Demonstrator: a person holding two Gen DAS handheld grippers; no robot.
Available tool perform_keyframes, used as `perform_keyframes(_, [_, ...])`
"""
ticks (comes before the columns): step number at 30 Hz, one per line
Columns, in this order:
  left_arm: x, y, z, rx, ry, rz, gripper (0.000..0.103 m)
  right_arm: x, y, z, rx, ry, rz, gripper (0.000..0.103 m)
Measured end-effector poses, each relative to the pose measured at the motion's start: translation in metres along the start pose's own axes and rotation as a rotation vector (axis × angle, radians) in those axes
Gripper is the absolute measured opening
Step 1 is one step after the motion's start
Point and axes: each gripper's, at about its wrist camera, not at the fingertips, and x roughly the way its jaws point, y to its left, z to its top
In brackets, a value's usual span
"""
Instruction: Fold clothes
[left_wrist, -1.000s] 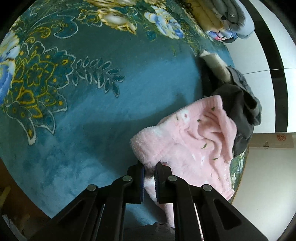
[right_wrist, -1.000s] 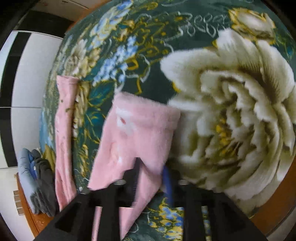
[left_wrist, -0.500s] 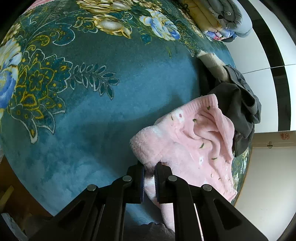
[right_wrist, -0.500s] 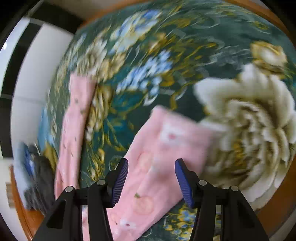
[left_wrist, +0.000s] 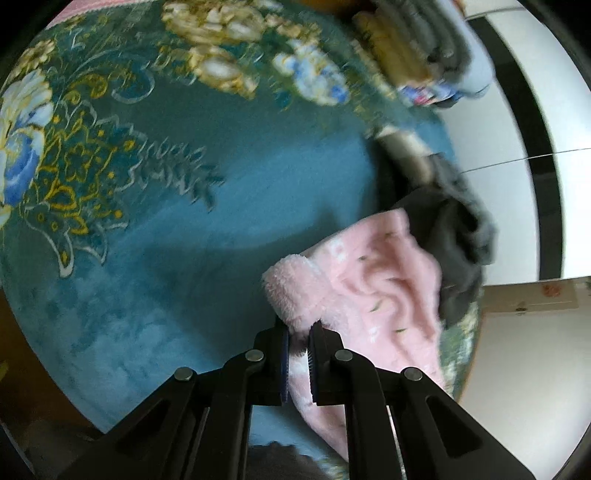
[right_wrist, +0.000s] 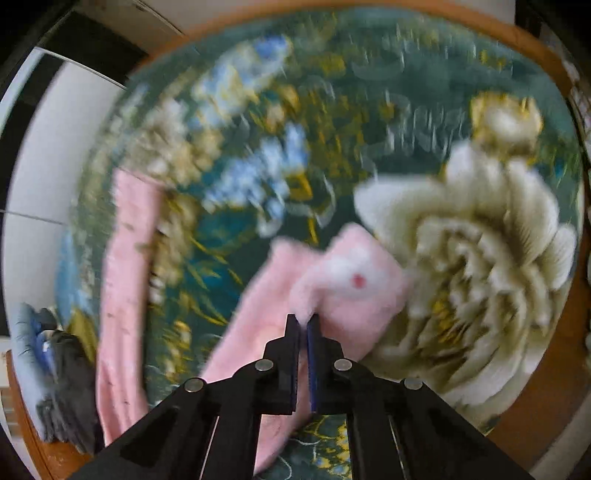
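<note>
Garment: pink fleece trousers (left_wrist: 373, 295), fluffy, dotted with small dark flecks and pale motifs; one white patch with a red dot near the cuff in the right wrist view (right_wrist: 354, 277).
Place: lying on the teal floral blanket (left_wrist: 207, 236), one bunched end lifted off it beside the dark grey garment (left_wrist: 454, 236); one leg stretched flat (right_wrist: 125, 280) towards the blanket's edge, the other cuff raised next to the big cream flower (right_wrist: 476, 258).
Left gripper (left_wrist: 299, 354): nearly closed, pinching a thick rolled pink edge between its blue pads.
Right gripper (right_wrist: 303, 347): just snapped closed, pads pressed together on a tuft of the pink cuff.
Beyond the blanket's far edge: stack of folded clothes (left_wrist: 428, 48), blurred.
Writing: small wall label with a red mark (left_wrist: 550, 291), too blurred to read.
</note>
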Motion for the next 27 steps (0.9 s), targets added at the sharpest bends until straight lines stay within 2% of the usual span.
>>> perform_keyframes(3, [-0.013, -0.003, -0.009, 0.012, -0.020, -0.018, 0.008, -0.016, -0.006, -0.008, 0.020, -0.026, 0.016, 0.004])
perform_keyframes(5, [-0.016, -0.001, -0.012, 0.002, -0.016, -0.016, 0.008, -0.019, -0.019, -0.015, 0.080, -0.020, 0.025, 0.004])
perform_keyframes(8, [-0.018, -0.002, -0.011, -0.020, -0.003, -0.036, 0.008, -0.024, -0.014, -0.012, 0.114, -0.032, 0.110, 0.004])
perform_keyframes(12, [-0.023, -0.027, -0.006, -0.014, -0.022, -0.068, 0.008, -0.033, 0.040, 0.007, 0.046, -0.070, 0.218, 0.004])
perform_keyframes(17, [-0.018, -0.061, 0.011, -0.047, -0.014, -0.116, 0.008, -0.030, 0.121, 0.046, -0.011, -0.084, 0.329, 0.004])
perform_keyframes(21, [-0.002, -0.089, 0.026, -0.059, 0.005, -0.096, 0.008, -0.010, 0.186, 0.083, -0.037, -0.062, 0.330, 0.004])
perform_keyframes(27, [0.032, -0.096, 0.052, -0.189, 0.007, -0.113, 0.008, 0.045, 0.263, 0.127, -0.026, -0.017, 0.289, 0.004])
